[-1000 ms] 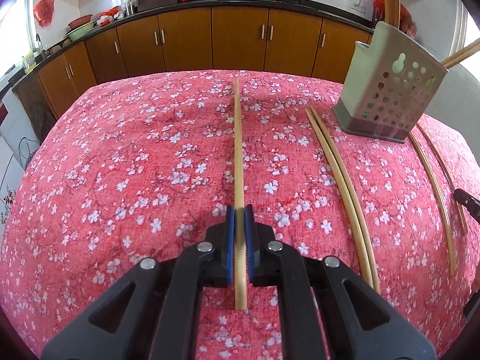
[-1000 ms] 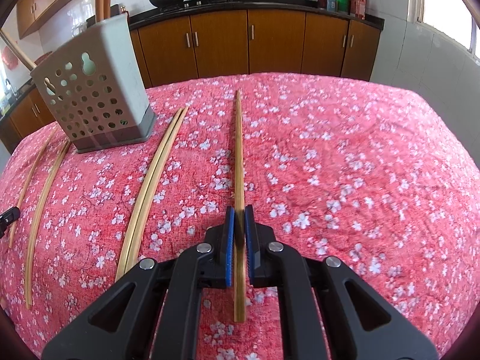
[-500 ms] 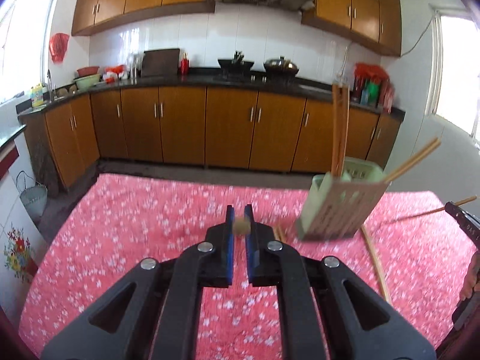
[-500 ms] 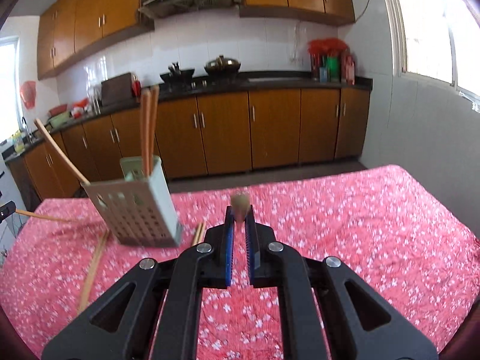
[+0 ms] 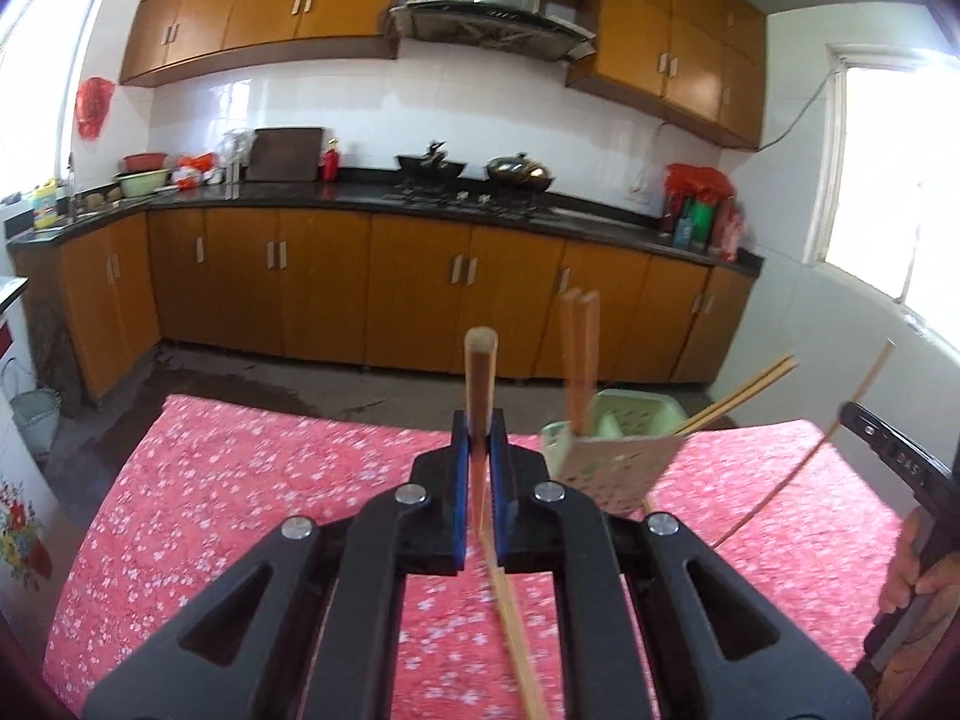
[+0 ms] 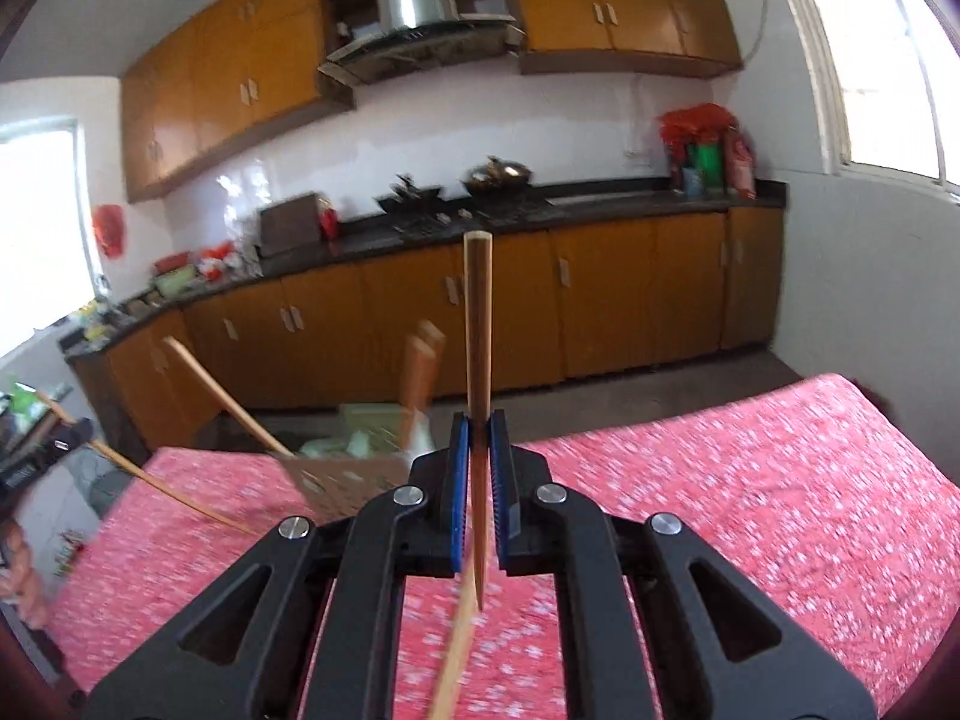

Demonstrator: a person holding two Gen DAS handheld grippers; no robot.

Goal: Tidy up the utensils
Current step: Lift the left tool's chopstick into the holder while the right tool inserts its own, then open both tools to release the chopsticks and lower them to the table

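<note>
Gripping one wooden chopstick each, both hand-held grippers now hang above the counter [image 5: 240, 480], which wears a red cloth printed with white blossoms. A second ago each chopstick lay flat on that cloth with the blue pads already closed around it; since then both have been lifted clear and the cameras have tipped up, so the far kitchen cabinets and range hood fill the upper part of each view.

The left hand-held gripper [image 5: 478, 450] is clamped on its chopstick [image 5: 480, 372], whose blunt end rises above the pads. The right hand-held gripper [image 6: 478, 456] is clamped on its own chopstick [image 6: 478, 330], which likewise stands up from the pads, with the thin end showing below them.

The pale green perforated utensil holder [image 5: 618, 462] stands on the counter, ahead and to the right of the left gripper, ahead and to the left of the right one. Chopsticks already stand in it [image 5: 579, 360], and others lean out over its rim [image 5: 744, 390]. It looked large and near a second ago and now sits lower and smaller.

More chopsticks still lie on the cloth [image 5: 516, 630], blurred. At the right edge of the left view, a person's hand [image 5: 912, 564] holds the other tool.
</note>
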